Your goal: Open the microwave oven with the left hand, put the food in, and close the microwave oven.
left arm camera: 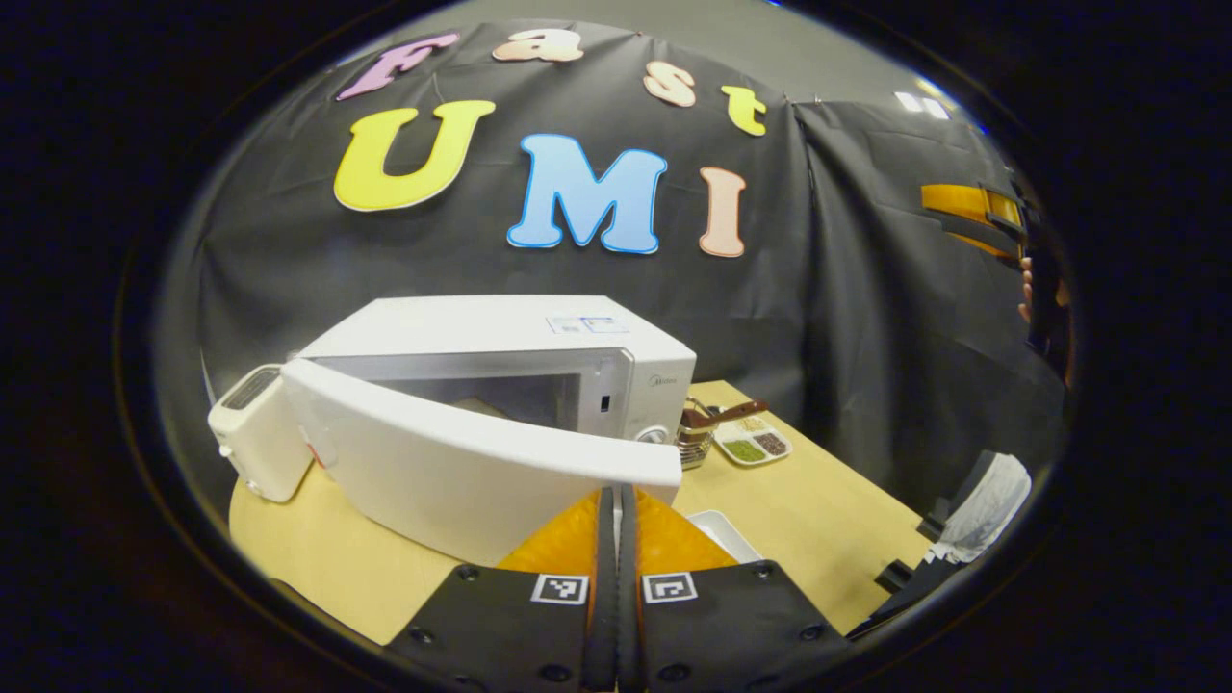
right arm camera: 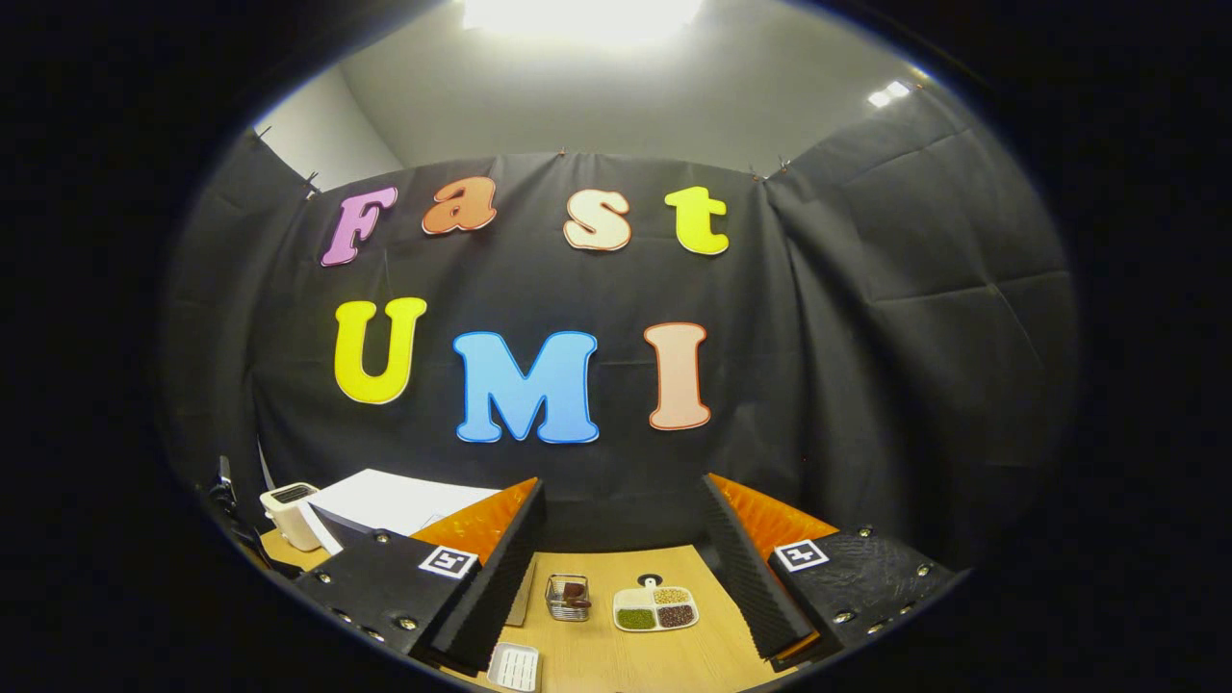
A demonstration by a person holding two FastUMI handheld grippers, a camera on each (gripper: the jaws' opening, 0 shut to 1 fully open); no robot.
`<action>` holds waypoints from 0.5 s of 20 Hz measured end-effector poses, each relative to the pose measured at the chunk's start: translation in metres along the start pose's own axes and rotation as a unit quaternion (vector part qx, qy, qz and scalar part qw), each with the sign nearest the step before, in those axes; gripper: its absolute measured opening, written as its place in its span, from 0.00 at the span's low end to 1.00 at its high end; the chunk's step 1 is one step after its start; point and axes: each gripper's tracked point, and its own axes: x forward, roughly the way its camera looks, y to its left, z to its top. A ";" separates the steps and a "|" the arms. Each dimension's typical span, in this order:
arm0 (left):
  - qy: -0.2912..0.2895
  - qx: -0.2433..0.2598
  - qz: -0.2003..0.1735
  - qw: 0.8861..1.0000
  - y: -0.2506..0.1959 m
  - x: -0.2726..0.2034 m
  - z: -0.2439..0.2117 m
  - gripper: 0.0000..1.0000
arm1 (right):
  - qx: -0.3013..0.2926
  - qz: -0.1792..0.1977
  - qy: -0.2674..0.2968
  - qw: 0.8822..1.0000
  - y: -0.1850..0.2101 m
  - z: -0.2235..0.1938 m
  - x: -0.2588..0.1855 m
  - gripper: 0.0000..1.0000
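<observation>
The white microwave (left arm camera: 539, 332) stands on the wooden table (left arm camera: 828, 520) with its door (left arm camera: 462, 462) swung partly open, so the dark cavity shows behind it. My left gripper (left arm camera: 616, 493) is shut, fingers pressed together, with the tips right at the door's free edge and nothing between them. A small wire basket (left arm camera: 695, 438) holding a brown piece of food sits just right of the microwave; the same basket (right arm camera: 568, 597) appears in the right gripper view. My right gripper (right arm camera: 621, 500) hangs open high above the table, holding nothing.
A white toaster (left arm camera: 255, 433) stands left of the microwave. A divided dish (left arm camera: 753, 443) of grains lies beside the basket, and a white tray (left arm camera: 722, 529) lies nearer. A hand (left arm camera: 1032, 289) holds the other gripper (left arm camera: 977, 207) far right. A white-and-black object (left arm camera: 982, 505) sits off the table's right edge.
</observation>
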 end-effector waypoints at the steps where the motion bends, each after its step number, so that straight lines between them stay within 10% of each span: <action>1: -0.001 -0.001 0.000 1.000 0.000 0.006 0.003 0.07 | 0.000 -0.004 0.001 1.000 -0.004 0.000 0.001 0.96; 10: -0.005 -0.025 0.026 0.999 -0.001 0.050 0.019 0.07 | 0.009 -0.016 0.011 1.000 -0.025 -0.006 0.005 0.96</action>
